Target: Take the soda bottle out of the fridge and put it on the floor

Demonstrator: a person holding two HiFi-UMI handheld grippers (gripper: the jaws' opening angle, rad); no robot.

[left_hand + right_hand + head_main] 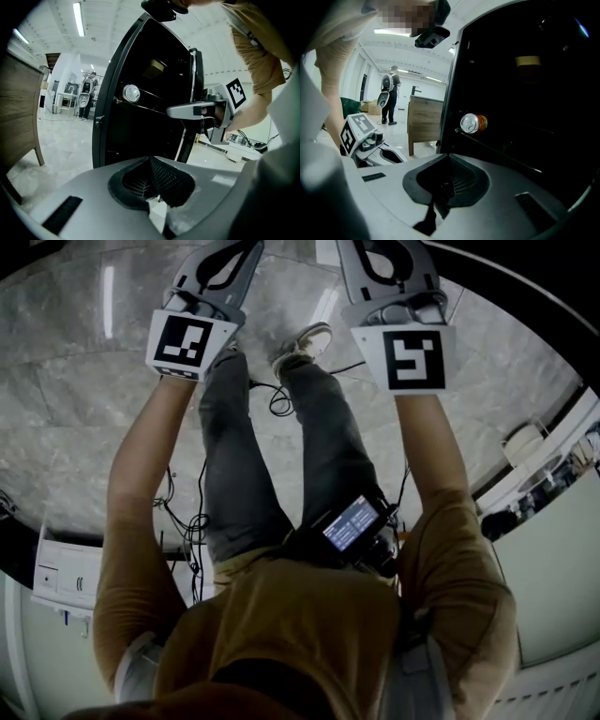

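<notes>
The right claw (449, 171) had its jaws together, nothing held. The left claw (152, 171) had its jaws all but together, with a sliver of pale floor showing through the seam, and it held nothing either.

The soda can (474, 123) lay on its side on a shelf (511, 147) inside the dark fridge (451, 93), silver end toward the camera, orange body behind. In the right gripper view it sat above and slightly right of the jaws, ahead of them and clearly apart. In the left gripper view it sat above and left of the jaws, deeper in, also apart. That view also caught the right claw from the side, its tip lower than the can and to the can's right, not touching it.

In the head view both claws were held up side by side over the marble floor (75, 390).

Counts:
- one soda can
- one fridge
- two claws
- two marker cubes (190, 343) (412, 357)
- one wooden cabinet (423, 124)
- one person (389, 101) standing far back
</notes>
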